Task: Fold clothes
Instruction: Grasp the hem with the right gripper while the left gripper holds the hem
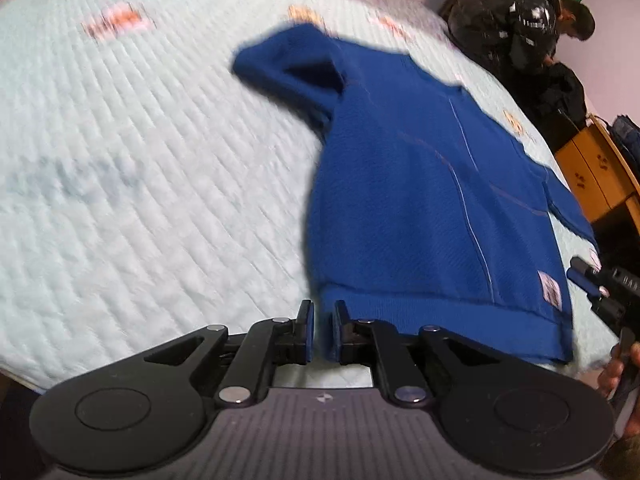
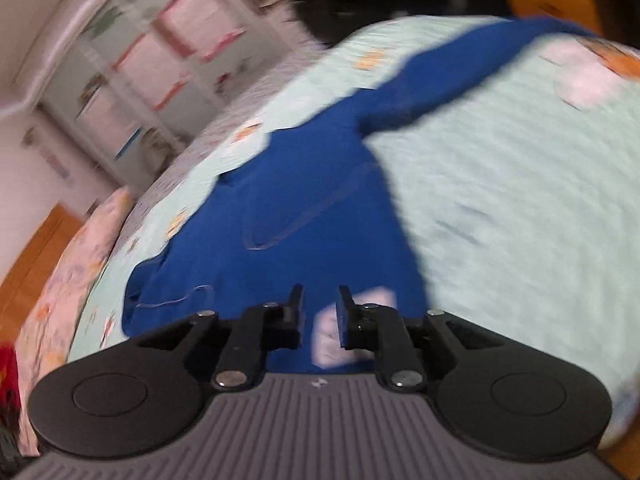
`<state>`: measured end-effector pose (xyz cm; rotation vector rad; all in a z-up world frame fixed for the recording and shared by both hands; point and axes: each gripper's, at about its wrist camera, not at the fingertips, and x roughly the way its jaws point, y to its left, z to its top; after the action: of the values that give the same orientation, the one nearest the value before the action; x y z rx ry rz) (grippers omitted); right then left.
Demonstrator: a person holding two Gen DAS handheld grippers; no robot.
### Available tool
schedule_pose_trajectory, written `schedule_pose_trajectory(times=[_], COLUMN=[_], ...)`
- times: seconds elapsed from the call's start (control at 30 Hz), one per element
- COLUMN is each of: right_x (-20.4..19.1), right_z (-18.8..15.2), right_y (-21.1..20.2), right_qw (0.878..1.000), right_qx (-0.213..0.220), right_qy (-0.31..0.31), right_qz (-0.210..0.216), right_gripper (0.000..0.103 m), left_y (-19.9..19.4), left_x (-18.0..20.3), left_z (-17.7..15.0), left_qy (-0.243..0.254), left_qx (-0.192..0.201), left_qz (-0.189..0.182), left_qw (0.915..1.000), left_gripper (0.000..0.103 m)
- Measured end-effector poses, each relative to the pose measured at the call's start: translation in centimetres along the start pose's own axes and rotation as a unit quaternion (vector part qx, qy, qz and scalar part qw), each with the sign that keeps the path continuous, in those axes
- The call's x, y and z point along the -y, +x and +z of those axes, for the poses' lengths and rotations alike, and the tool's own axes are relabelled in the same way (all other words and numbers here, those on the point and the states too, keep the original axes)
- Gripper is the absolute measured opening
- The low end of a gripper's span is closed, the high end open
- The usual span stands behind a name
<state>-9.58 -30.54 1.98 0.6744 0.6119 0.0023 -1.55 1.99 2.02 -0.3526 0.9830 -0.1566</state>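
royal blue sweater (image 1: 420, 184) with thin pale stitched lines and a white patch (image 1: 551, 292) near its hem, pale mint quilted bedspread (image 1: 140, 208) with orange-and-pink prints, black grippers with blue pads (image 1: 309, 332), orange-brown wooden cabinet (image 1: 596, 176) far right

A blue sweater (image 1: 420, 184) lies spread on the quilted bed (image 1: 140, 200).

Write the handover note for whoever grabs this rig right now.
Left claw: shut at one hem corner of the blue sweater; unclear whether it pinches cloth.
Right claw: open, low over the white label near the other hem corner.
Sweater: spread on the pale bed cover, one sleeve stretched out.
Done: laid out. Left: body and sleeve folds.
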Motion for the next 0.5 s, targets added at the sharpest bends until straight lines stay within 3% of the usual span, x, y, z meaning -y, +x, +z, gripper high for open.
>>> schedule_pose_trajectory(times=[0.13, 0.27, 0.37, 0.43, 0.5], right_x=[-2.4, -4.5, -5.1, -5.3, -5.4], right_z=[1.5, 2.6, 3.0, 3.3, 3.1], right_y=[2.9, 4.5, 4.7, 5.2, 6.0], right_qw=[0.999, 0.995, 0.991, 0.988, 0.983], right_qx=[-0.001, -0.001, 0.002, -0.002, -0.021], right_qy=[-0.012, 0.006, 0.038, 0.059, 0.077], right_qz=[0.048, 0.104, 0.129, 0.143, 0.163], right_gripper=[0.032, 0.035, 0.040, 0.048, 0.048], left_y=[-1.7, -0.2, 2.9, 5.4, 8.0], left_x=[2.3, 6.9, 9.1, 9.4, 9.0], left_z=[1.5, 3.9, 5.7, 6.5, 6.9], left_qy=[0.038, 0.091, 0.089, 0.075, 0.052], left_qx=[0.047, 0.061, 0.058, 0.055, 0.039], left_qz=[-0.012, -0.057, -0.084, -0.078, -0.080], left_qw=[0.9981, 0.9923, 0.9908, 0.9926, 0.9947], left_gripper=[0.015, 0.020, 0.023, 0.023, 0.023])
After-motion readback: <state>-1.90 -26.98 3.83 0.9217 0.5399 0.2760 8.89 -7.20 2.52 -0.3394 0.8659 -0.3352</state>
